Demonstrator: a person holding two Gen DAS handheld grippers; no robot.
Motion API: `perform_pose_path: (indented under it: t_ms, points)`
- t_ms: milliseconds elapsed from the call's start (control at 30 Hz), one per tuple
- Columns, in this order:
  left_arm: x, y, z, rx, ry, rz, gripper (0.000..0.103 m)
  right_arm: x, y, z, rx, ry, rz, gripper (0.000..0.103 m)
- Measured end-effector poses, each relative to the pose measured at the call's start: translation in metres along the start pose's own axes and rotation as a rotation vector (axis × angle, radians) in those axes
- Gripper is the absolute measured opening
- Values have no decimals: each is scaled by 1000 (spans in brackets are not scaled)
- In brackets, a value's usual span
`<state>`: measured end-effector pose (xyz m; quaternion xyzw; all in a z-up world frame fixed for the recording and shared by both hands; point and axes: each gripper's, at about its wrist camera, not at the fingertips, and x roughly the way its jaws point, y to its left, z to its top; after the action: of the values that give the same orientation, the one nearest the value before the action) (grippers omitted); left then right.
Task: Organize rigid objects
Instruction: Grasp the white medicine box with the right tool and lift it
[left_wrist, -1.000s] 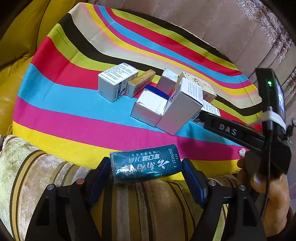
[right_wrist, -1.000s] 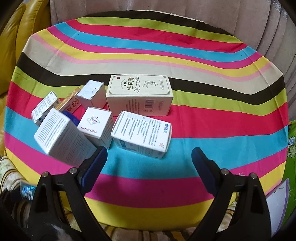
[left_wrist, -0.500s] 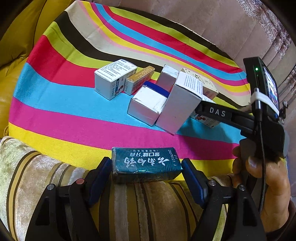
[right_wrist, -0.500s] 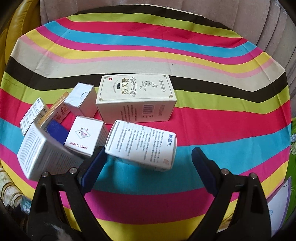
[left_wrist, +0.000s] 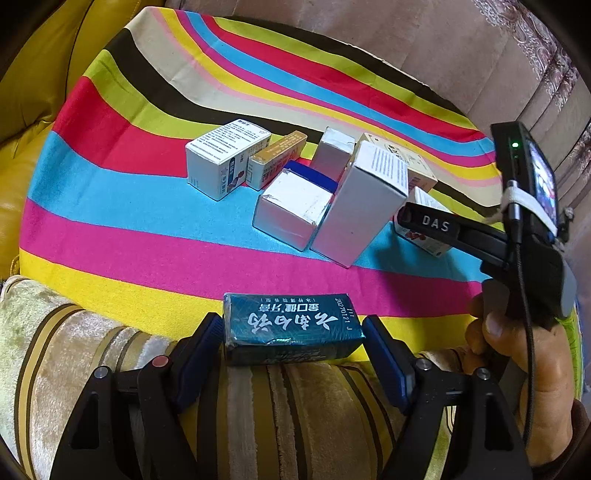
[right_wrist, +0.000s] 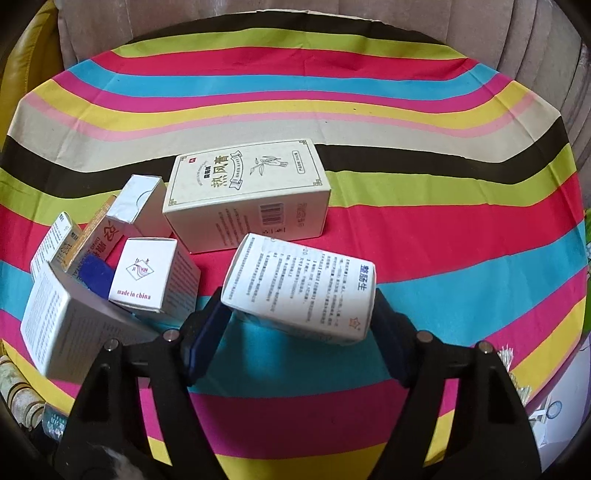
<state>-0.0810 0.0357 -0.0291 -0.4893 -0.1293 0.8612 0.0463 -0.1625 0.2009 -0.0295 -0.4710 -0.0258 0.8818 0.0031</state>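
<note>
While small boxes (right_wrist: 155, 280) crowd a striped cloth (right_wrist: 369, 110), left claw (left_wrist: 293, 339) holding teal box (left_wrist: 291, 325), right claw (right_wrist: 299, 317) closing on white box (right_wrist: 299, 291).

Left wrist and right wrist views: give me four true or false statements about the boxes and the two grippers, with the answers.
1. The left gripper holds a teal box. True.
2. The right gripper is empty. False: its jaws have just been closing and now clamp a white printed box.
3. The big cream box stands on end. False: it lies flat on the striped cloth.
4. A small white box reads "made in china". True.
</note>
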Motion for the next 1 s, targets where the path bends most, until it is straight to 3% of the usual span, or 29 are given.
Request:
perform_pose_path:
  t_ms: [533, 800, 1000]
  points:
    - [-19, -17, -8, 49, -41, 42, 78, -74, -28, -48, -8, -96, 29, 77]
    - [-43, -45, -27, 74, -68, -9, 78, -114, -66, -81, 6, -125, 15, 77]
    - [-54, -94, -52, 165, -73, -99, 78, -136, -116, -110, 72, -129, -23, 77]
